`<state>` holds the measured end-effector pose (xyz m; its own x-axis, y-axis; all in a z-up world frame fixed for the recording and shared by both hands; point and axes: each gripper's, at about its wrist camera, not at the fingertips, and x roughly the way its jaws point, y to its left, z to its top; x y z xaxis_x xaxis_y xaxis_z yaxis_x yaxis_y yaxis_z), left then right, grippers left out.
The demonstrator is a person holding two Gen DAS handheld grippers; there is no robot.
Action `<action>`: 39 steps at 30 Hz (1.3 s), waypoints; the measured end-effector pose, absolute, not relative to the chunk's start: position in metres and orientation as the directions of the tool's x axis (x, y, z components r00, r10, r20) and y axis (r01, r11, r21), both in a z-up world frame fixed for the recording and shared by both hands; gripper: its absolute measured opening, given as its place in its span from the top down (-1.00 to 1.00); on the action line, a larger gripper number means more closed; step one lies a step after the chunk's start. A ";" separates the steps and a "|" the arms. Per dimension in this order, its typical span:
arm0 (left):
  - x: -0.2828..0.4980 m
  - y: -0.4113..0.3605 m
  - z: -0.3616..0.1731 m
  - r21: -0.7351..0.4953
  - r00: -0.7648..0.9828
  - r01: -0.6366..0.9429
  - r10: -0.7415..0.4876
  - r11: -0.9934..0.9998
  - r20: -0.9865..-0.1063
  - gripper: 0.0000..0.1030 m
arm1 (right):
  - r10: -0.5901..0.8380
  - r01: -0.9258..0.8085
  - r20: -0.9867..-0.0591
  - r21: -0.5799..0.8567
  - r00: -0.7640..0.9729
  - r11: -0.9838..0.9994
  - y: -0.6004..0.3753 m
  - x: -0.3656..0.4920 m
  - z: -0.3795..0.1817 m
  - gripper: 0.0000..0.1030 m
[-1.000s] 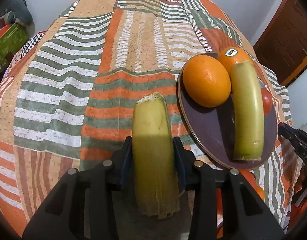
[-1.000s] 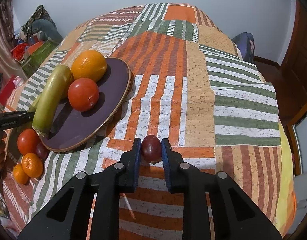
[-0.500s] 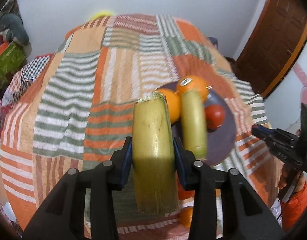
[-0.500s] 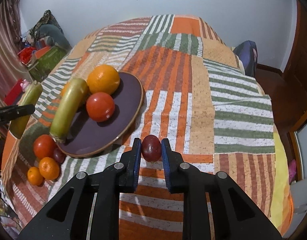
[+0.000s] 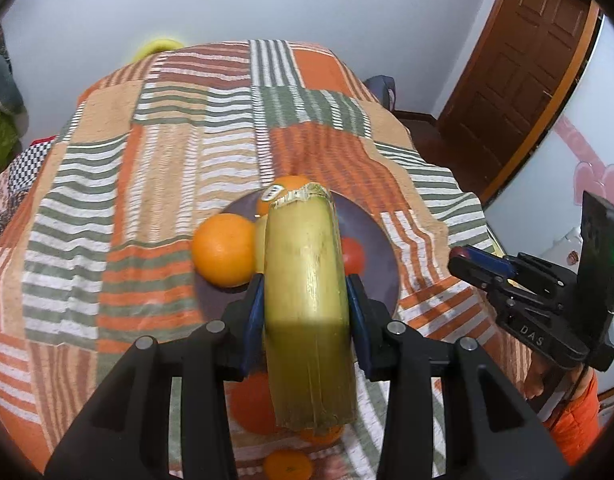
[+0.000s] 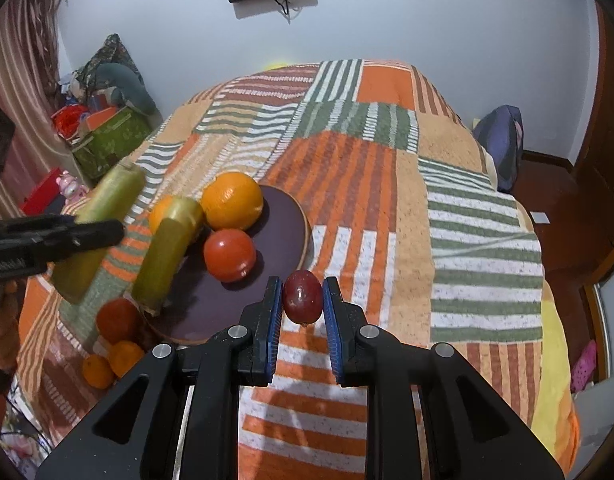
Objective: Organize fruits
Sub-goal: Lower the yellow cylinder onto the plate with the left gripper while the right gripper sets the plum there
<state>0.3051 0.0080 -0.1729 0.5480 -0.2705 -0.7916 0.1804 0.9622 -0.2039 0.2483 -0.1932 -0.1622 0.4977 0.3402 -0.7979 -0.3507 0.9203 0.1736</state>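
Observation:
My left gripper (image 5: 307,312) is shut on a long yellow-green fruit (image 5: 307,300) and holds it in the air over the near side of the dark round plate (image 5: 381,256); it also shows in the right wrist view (image 6: 95,228). The plate (image 6: 283,216) holds an orange (image 6: 231,200), a second orange (image 6: 161,210), a red fruit (image 6: 229,254) and another yellow-green fruit (image 6: 167,252). My right gripper (image 6: 303,300) is shut on a small dark red fruit (image 6: 303,296), raised just right of the plate's near rim.
The plate lies on a bed with an orange, green and white striped cover (image 6: 387,184). A red fruit (image 6: 117,320) and small oranges (image 6: 125,356) lie on the cover left of the plate. Boxes and clutter (image 6: 103,132) stand at the left, a wooden door (image 5: 527,72) at the right.
Both grippers have risen and pulled back with their fruits. My left gripper has swung right, so its fruit now hangs over the plate.

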 end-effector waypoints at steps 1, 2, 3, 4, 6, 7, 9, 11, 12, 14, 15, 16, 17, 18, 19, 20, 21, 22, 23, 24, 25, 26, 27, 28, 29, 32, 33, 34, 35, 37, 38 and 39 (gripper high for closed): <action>0.307 0.005 -0.175 -0.204 0.545 0.183 -0.272 0.962 -0.793 0.24 | 0.345 -0.353 -0.796 0.177 0.498 0.919 -0.192 0.250 -0.162 0.64; 0.310 0.002 -0.177 -0.205 0.541 0.185 -0.273 0.961 -0.795 0.24 | 0.350 -0.356 -0.794 0.181 0.497 0.917 -0.191 0.252 -0.163 0.64; 0.313 -0.001 -0.181 -0.205 0.536 0.188 -0.275 0.961 -0.798 0.24 | 0.353 -0.359 -0.792 0.183 0.497 0.915 -0.190 0.252 -0.163 0.64; 0.316 -0.004 -0.184 -0.205 0.530 0.190 -0.276 0.960 -0.802 0.24 | 0.356 -0.362 -0.792 0.185 0.496 0.914 -0.188 0.254 -0.164 0.64; 0.321 -0.009 -0.191 -0.206 0.518 0.188 -0.276 0.960 -0.810 0.24 | 0.362 -0.366 -0.791 0.189 0.493 0.911 -0.186 0.256 -0.166 0.64; 0.323 -0.011 -0.195 -0.206 0.513 0.187 -0.275 0.960 -0.813 0.24 | 0.366 -0.368 -0.791 0.192 0.491 0.910 -0.185 0.257 -0.167 0.64; 0.326 -0.015 -0.200 -0.202 0.510 0.187 -0.270 0.961 -0.817 0.25 | 0.371 -0.372 -0.791 0.196 0.487 0.907 -0.183 0.260 -0.169 0.64; 0.326 -0.019 -0.201 -0.196 0.514 0.191 -0.268 0.962 -0.815 0.25 | 0.376 -0.373 -0.790 0.203 0.483 0.905 -0.181 0.261 -0.171 0.64; 0.327 -0.020 -0.203 -0.192 0.516 0.190 -0.264 0.963 -0.815 0.25 | 0.380 -0.374 -0.790 0.207 0.481 0.904 -0.181 0.262 -0.172 0.64; 0.328 -0.023 -0.205 -0.188 0.516 0.189 -0.260 0.964 -0.816 0.25 | 0.386 -0.374 -0.789 0.216 0.478 0.902 -0.180 0.262 -0.173 0.64; 0.329 -0.025 -0.208 -0.185 0.514 0.189 -0.258 0.964 -0.818 0.25 | 0.389 -0.374 -0.789 0.218 0.476 0.901 -0.179 0.262 -0.174 0.64; 0.331 -0.026 -0.210 -0.182 0.511 0.188 -0.255 0.965 -0.821 0.25 | 0.392 -0.375 -0.788 0.221 0.475 0.900 -0.178 0.263 -0.174 0.64; 0.332 -0.027 -0.212 -0.180 0.509 0.186 -0.251 0.966 -0.824 0.25 | 0.394 -0.377 -0.787 0.224 0.474 0.899 -0.177 0.262 -0.174 0.64; 0.333 -0.028 -0.214 -0.178 0.505 0.183 -0.248 0.967 -0.827 0.25 | 0.397 -0.379 -0.787 0.225 0.473 0.898 -0.176 0.262 -0.174 0.64; 0.334 -0.030 -0.215 -0.173 0.507 0.182 -0.243 0.968 -0.827 0.25 | 0.398 -0.381 -0.787 0.225 0.471 0.897 -0.175 0.262 -0.174 0.64; 0.334 -0.031 -0.215 -0.157 0.518 0.180 -0.229 0.971 -0.824 0.25 | 0.398 -0.384 -0.788 0.224 0.470 0.896 -0.174 0.262 -0.175 0.64; 0.334 -0.034 -0.215 -0.141 0.521 0.182 -0.217 0.973 -0.826 0.25 | 0.399 -0.386 -0.789 0.224 0.467 0.895 -0.173 0.262 -0.176 0.64; 0.334 -0.035 -0.216 -0.131 0.525 0.182 -0.209 0.975 -0.825 0.25 | 0.398 -0.388 -0.791 0.223 0.465 0.894 -0.172 0.263 -0.176 0.64; 0.334 -0.036 -0.216 -0.121 0.530 0.183 -0.201 0.976 -0.824 0.25 | 0.401 -0.391 -0.790 0.224 0.463 0.893 -0.171 0.263 -0.177 0.64; 0.333 -0.037 -0.216 -0.109 0.535 0.185 -0.193 0.977 -0.822 0.25 | 0.402 -0.391 -0.792 0.226 0.460 0.892 -0.170 0.264 -0.178 0.64; 0.333 -0.037 -0.216 -0.108 0.535 0.185 -0.192 0.977 -0.822 0.25 | 0.405 -0.392 -0.793 0.229 0.456 0.891 -0.170 0.264 -0.179 0.64; 0.334 -0.037 -0.217 -0.109 0.534 0.185 -0.193 0.977 -0.823 0.25 | 0.409 -0.394 -0.794 0.235 0.450 0.889 -0.169 0.264 -0.180 0.64; 0.334 -0.037 -0.216 -0.112 0.532 0.185 -0.195 0.976 -0.824 0.25 | 0.412 -0.395 -0.795 0.239 0.445 0.887 -0.168 0.263 -0.181 0.64; 0.334 -0.036 -0.216 -0.116 0.529 0.185 -0.198 0.976 -0.825 0.25 | 0.416 -0.399 -0.797 0.242 0.438 0.884 -0.166 0.263 -0.182 0.64; 0.334 -0.035 -0.216 -0.123 0.526 0.183 -0.203 0.975 -0.826 0.25 | 0.415 -0.400 -0.799 0.242 0.435 0.884 -0.165 0.263 -0.183 0.64; 0.332 -0.032 -0.213 -0.144 0.528 0.178 -0.218 0.973 -0.821 0.24 | 0.415 -0.408 -0.806 0.239 0.422 0.881 -0.161 0.262 -0.187 0.64; 0.331 -0.031 -0.210 -0.144 0.538 0.181 -0.220 0.973 -0.814 0.22 | 0.414 -0.410 -0.808 0.239 0.419 0.880 -0.160 0.262 -0.188 0.64; 0.329 -0.031 -0.205 -0.138 0.549 0.186 -0.219 0.973 -0.806 0.16 | 0.414 -0.410 -0.810 0.239 0.415 0.880 -0.159 0.262 -0.189 0.64; 0.328 -0.030 -0.202 -0.135 0.559 0.187 -0.218 0.973 -0.800 0.11 | 0.415 -0.411 -0.811 0.242 0.412 0.879 -0.158 0.262 -0.190 0.64; 0.325 -0.029 -0.196 -0.130 0.574 0.188 -0.216 0.974 -0.790 0.09 | 0.420 -0.411 -0.812 0.248 0.406 0.877 -0.157 0.263 -0.192 0.64; 0.324 -0.028 -0.193 -0.129 0.577 0.191 -0.218 0.973 -0.787 0.09 | 0.421 -0.413 -0.813 0.249 0.402 0.876 -0.156 0.262 -0.193 0.64; 0.323 -0.027 -0.191 -0.131 0.580 0.194 -0.221 0.972 -0.784 0.09 | 0.421 -0.416 -0.814 0.249 0.399 0.875 -0.154 0.262 -0.194 0.64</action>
